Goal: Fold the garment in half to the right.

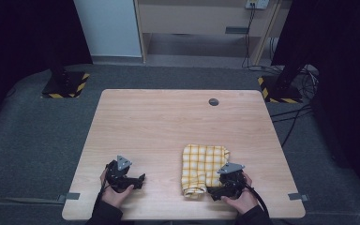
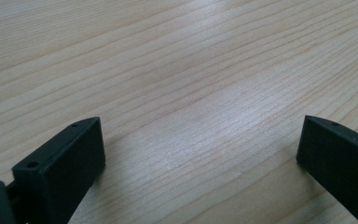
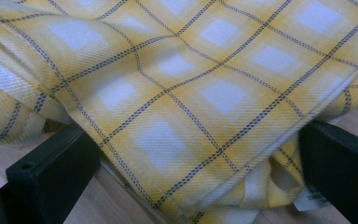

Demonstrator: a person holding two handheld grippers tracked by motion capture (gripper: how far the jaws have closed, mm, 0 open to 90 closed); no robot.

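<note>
1. A yellow checked cloth (image 1: 204, 169) is seen loosely folded near the table's (image 1: 168, 126) near edge, right of centre, with a bunched roll at its near left corner.
2. The right gripper (image 1: 215, 191) is held at the cloth's near right corner. In the right gripper view its jaws are spread wide, one on each side of a hanging fold of cloth (image 3: 177, 116); nothing is clamped yet.
3. The left gripper (image 1: 139, 180) is rested on bare wood, left of the cloth and well apart from it. In the left gripper view its jaws are also spread wide, with only table (image 2: 177, 84) between them.
4. The step in hand is judged to be a grasp of the cloth's near edge by the right gripper.
5. Several layers could be pinched together, since the fold between the jaws looks doubled; the cloth would then be lifted as a bundle rather than opened.
6. Only a hem could be caught if the jaws are closed too shallowly, and the fabric could slip out when pulled.
7. A small white label (image 3: 310, 201) is seen by the right jaw; if that alone were gripped, the hold would be weak.
8. The whole cloth could be dragged across the table if it is pulled while the left gripper is kept away.
</note>
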